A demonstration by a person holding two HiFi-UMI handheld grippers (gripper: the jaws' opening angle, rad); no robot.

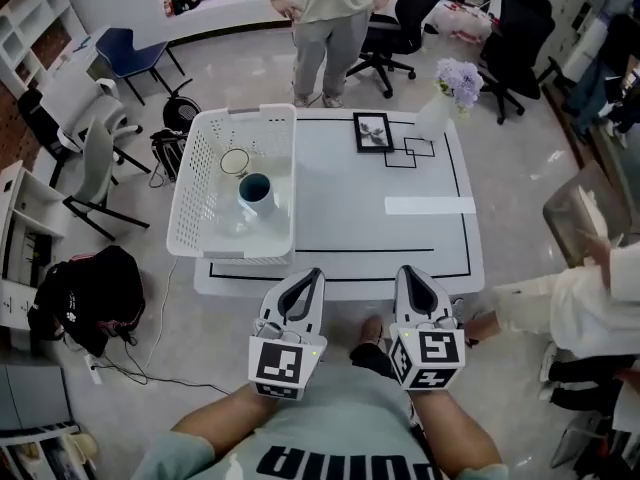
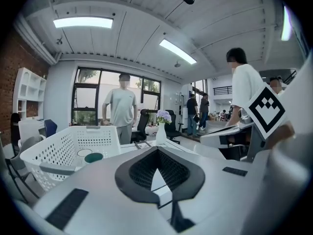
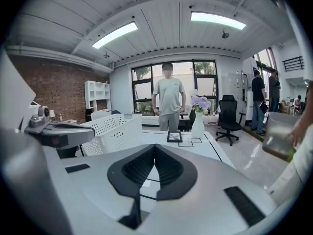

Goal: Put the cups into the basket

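Note:
A white perforated basket [image 1: 192,196] stands on the left part of the white table [image 1: 420,238]. Inside it a dark teal cup [image 1: 255,190] stands upright, with a pale round-rimmed cup [image 1: 235,161] just behind it. The left gripper view shows the basket [image 2: 63,146] with both cups, teal [image 2: 93,156] and pale [image 2: 84,152]. My left gripper [image 1: 312,274] and right gripper [image 1: 408,272] hang side by side off the table's near edge, both shut and empty. Their tips meet in the left gripper view [image 2: 157,150] and the right gripper view [image 3: 154,147].
At the table's far side stand a framed picture [image 1: 372,131] and a vase of purple flowers [image 1: 445,93]; a white strip [image 1: 430,205] lies mid-right. A person [image 1: 330,18] stands behind the table, another person [image 1: 580,298] is at the right. Office chairs and a black bag [image 1: 90,293] surround it.

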